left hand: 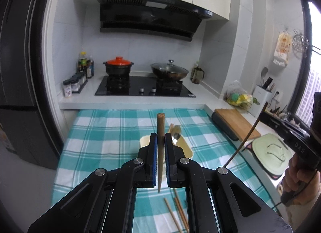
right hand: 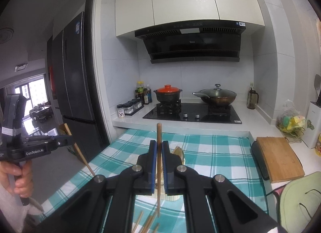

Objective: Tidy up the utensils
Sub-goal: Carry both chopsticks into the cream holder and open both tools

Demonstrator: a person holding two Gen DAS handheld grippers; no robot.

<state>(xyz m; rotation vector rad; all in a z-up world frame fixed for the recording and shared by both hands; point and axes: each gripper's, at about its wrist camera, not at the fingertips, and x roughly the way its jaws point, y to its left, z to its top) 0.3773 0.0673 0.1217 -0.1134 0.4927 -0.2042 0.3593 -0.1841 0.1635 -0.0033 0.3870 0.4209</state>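
Observation:
My left gripper (left hand: 160, 138) is shut on a wooden chopstick (left hand: 160, 148), held upright above the teal checked cloth (left hand: 112, 132). Behind it stands a cream utensil holder (left hand: 185, 147) with a metal spoon (left hand: 176, 134) in it. My right gripper (right hand: 159, 145) is shut on another wooden chopstick (right hand: 159, 168), also upright, over the same holder (right hand: 180, 153). Several loose chopsticks (left hand: 176, 211) lie on the cloth below the left gripper; they also show in the right wrist view (right hand: 146, 223). The right gripper with its chopstick shows at the right of the left wrist view (left hand: 248, 132).
A wooden cutting board (left hand: 236, 122) lies to the right on the counter. A green cushion (left hand: 272, 154) sits beside it. The stove (left hand: 144, 89) with an orange-lidded pot (left hand: 118, 66) and a wok (left hand: 169, 70) stands at the back. A fridge (left hand: 18, 72) is on the left.

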